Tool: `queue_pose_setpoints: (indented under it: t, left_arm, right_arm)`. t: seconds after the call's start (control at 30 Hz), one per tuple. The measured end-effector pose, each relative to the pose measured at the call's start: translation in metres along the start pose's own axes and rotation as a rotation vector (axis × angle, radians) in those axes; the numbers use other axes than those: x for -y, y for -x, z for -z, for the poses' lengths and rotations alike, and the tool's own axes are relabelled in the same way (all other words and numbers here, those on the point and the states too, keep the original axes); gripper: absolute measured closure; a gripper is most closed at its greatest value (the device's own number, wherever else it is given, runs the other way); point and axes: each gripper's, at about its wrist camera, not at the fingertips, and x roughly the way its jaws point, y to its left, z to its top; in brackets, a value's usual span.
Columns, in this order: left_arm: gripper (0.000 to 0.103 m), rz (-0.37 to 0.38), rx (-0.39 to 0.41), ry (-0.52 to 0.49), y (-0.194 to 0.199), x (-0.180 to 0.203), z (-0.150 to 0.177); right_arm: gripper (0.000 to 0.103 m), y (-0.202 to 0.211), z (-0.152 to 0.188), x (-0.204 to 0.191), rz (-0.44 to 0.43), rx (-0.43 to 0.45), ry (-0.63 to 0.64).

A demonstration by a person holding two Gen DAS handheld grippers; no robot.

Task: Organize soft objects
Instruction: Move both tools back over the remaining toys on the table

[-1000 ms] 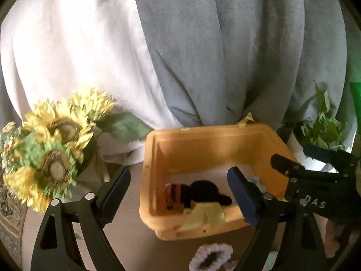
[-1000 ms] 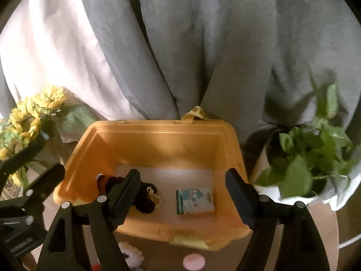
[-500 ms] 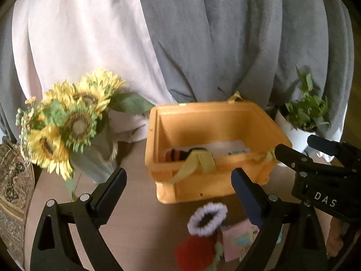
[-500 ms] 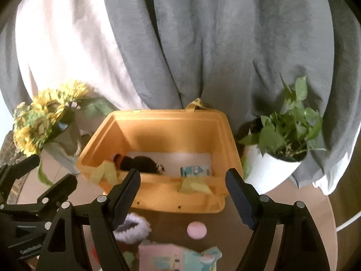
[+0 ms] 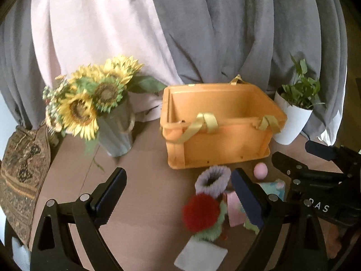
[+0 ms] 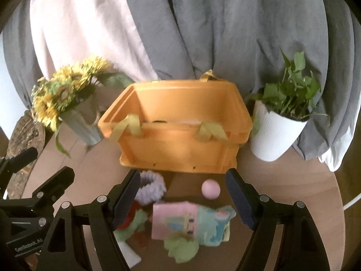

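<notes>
In the left wrist view, the left gripper hangs above the brown table with its jaws spread wide and nothing between them; the orange bin stands ahead with yellow ribbon handles draped over its near wall, and from this angle its contents cannot be seen. In front of the bin lies a loose heap of soft things: a lavender scrunchie, a red pompom resting on a green fuzzy scrunchie, a pink ball just beside the bin's base, and a pale flat card nearest the camera. A vase of sunflowers stands left of the bin, a white potted plant right of it, and the right gripper shows at the right edge. In the right wrist view, the right gripper also has its jaws spread and empty, poised over a pastel plush cloth item that lies between the lavender scrunchie and the pink ball; something dark barely shows over the bin's near wall. Judging by this, the step in hand is choosing the next soft item from the heap. The next move calls for lowering one gripper onto a single item, likely the plush cloth or the scrunchie, closing gently, and lifting it clear of its neighbours before carrying it over the near wall.
</notes>
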Motion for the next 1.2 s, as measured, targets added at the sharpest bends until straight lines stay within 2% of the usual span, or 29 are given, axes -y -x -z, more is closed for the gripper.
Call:
queue_pose_setpoints:
  t: [0.3, 0.6, 1.0, 1.2]
  left_arm:
    - [0.008, -0.017, -0.096, 0.033, 0.013, 0.005, 0.044]
    - [0.008, -0.024, -0.197, 0.056, 0.006, 0.015, 0.081]
    - [0.008, 0.006, -0.384, 0.111, -0.032, 0.027, 0.127]
    - [0.008, 0.022, -0.451, 0.15, -0.057, 0.029, 0.141]
  right_arm:
    - [0.024, 0.013, 0.029, -0.003, -0.022, -0.047, 0.038]
    - [0.024, 0.005, 0.065, 0.0, -0.055, -0.14, 0.088]
    - [0.024, -0.03, 0.097, 0.001, -0.083, -0.284, 0.165]
    - [0.024, -0.053, 0.105, 0.001, -0.09, -0.34, 0.199]
